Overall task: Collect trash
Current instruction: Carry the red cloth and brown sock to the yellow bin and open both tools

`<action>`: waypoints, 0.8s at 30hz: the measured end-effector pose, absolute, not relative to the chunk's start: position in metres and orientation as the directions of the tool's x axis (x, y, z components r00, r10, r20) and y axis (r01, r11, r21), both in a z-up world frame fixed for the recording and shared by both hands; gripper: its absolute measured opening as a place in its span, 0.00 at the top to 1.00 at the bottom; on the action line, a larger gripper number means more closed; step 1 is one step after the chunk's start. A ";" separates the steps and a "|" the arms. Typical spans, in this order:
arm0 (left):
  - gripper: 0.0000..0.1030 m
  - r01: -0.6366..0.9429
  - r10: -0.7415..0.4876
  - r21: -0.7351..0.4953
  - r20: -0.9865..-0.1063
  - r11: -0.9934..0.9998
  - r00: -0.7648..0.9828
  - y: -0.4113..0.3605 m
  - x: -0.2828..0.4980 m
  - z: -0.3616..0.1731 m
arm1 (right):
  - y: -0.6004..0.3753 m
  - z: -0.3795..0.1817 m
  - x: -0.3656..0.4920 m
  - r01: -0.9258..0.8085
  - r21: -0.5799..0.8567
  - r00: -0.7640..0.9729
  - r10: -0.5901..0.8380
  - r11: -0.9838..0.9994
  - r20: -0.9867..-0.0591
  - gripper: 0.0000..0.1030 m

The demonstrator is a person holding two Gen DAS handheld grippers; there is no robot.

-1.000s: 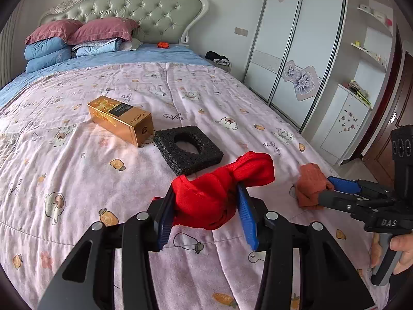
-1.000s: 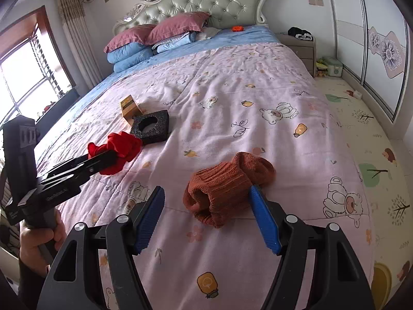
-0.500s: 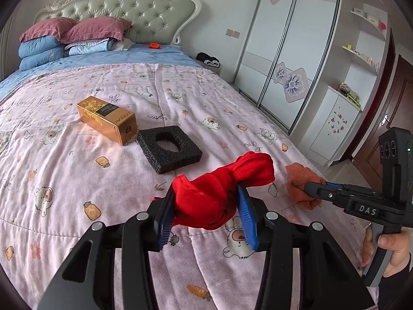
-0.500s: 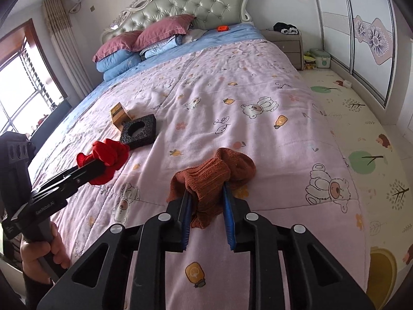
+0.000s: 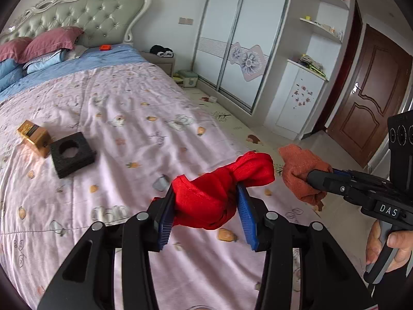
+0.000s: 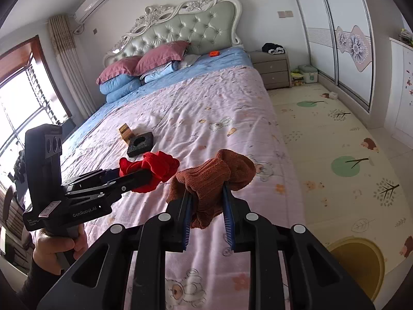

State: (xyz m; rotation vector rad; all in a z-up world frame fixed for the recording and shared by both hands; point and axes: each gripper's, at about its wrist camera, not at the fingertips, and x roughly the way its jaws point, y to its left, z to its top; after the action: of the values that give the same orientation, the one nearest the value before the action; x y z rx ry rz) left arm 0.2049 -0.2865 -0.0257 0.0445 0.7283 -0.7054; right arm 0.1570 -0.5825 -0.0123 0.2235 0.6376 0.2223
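My left gripper [image 5: 205, 192] is shut on a red sock [image 5: 219, 188] and holds it above the pink quilt; it shows in the right wrist view [image 6: 152, 168] too. My right gripper [image 6: 206, 193] is shut on a brown sock [image 6: 214, 178], lifted off the bed; in the left wrist view that sock [image 5: 299, 170] hangs beside the red one. A gold box [image 5: 33, 139] and a black foam block with a round hole [image 5: 71, 155] lie on the quilt, far left of both grippers. They also show in the right wrist view, box [image 6: 125, 132] and block [image 6: 140, 144].
The bed [image 6: 206, 108] has pillows [image 6: 144, 62] at the headboard. A nightstand [image 6: 271, 69] stands to its right. A patterned floor mat [image 6: 335, 155] runs beside the bed to the sliding wardrobe [image 5: 245, 38]. A brown door [image 5: 369, 98] is at the far right.
My right gripper shut on the brown sock and lifted it off the quilt. Both grippers swung up and to the right, carrying their socks toward the bed's edge.
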 end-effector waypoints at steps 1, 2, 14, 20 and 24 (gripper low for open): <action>0.56 0.619 -0.584 -0.197 -0.624 0.760 0.519 -0.295 0.201 -0.024 | -0.590 -0.011 0.150 -0.125 0.273 0.788 0.262 0.954 -0.557 0.79; 0.56 0.633 -0.594 -0.198 -0.625 0.749 0.507 -0.304 0.197 -0.023 | -0.599 -0.011 0.144 -0.112 0.274 0.793 0.252 0.955 -0.554 0.79; 0.56 0.762 -0.669 -0.221 -0.659 0.608 0.343 -0.416 0.161 -0.030 | -0.710 -0.029 0.071 0.104 0.341 0.810 0.119 0.934 -0.574 0.79; 0.56 0.806 -0.667 -0.222 -0.697 0.548 0.262 -0.469 0.148 -0.045 | -0.750 -0.042 0.037 0.192 0.345 0.800 0.057 0.919 -0.598 0.79; 0.56 0.828 -0.666 -0.228 -0.715 0.513 0.215 -0.496 0.140 -0.054 | -0.769 -0.048 0.016 0.239 0.339 0.791 0.019 0.910 -0.611 0.79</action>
State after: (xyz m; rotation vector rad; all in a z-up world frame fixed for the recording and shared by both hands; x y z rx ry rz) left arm 0.1401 -0.4959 -0.0539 0.2201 0.8645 -1.0468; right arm 0.0157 -0.7693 -0.0484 0.4179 0.6514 -0.1221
